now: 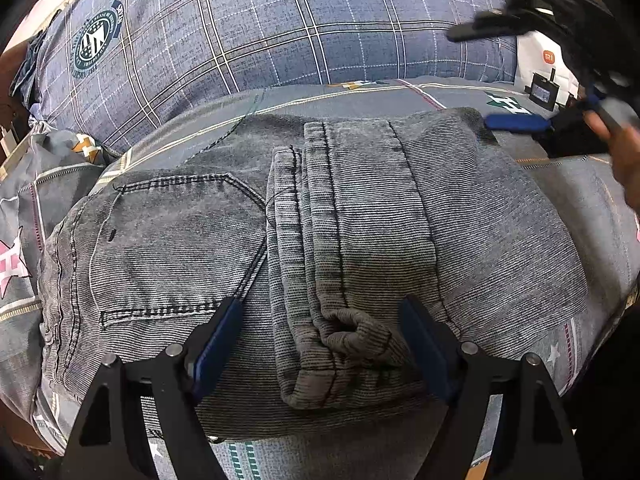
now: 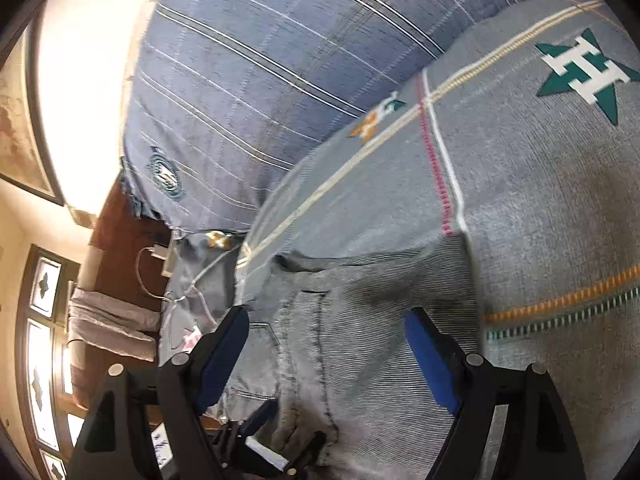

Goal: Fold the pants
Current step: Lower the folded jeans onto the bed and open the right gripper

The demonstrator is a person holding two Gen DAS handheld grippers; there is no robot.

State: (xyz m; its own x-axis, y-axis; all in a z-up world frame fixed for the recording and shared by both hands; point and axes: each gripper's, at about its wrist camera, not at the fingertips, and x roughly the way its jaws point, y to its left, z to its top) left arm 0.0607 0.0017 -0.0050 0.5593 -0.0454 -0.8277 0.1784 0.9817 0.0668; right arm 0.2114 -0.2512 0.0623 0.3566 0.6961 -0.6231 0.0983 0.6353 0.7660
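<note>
Grey corduroy-look pants (image 1: 320,216) lie folded into a compact stack on the grey patterned bed sheet (image 1: 460,96), back pocket to the left and leg hems on top. My left gripper (image 1: 320,304) hangs open just above the stack's near edge, its blue pads (image 1: 218,344) on either side of the bunched hem. In the right wrist view the pants (image 2: 360,344) fill the lower middle, with my right gripper (image 2: 328,316) open over their far corner and nothing between its fingers. That right gripper (image 1: 516,80) shows blurred at the upper right of the left wrist view, held by a hand (image 1: 628,160).
A blue plaid pillow (image 1: 280,28) lies behind the pants. A white box (image 1: 540,60) and a small dark device (image 1: 540,92) stand at the far right. Beside the bed are a white charger with cable (image 2: 160,256), a wooden surface and a window (image 2: 40,360).
</note>
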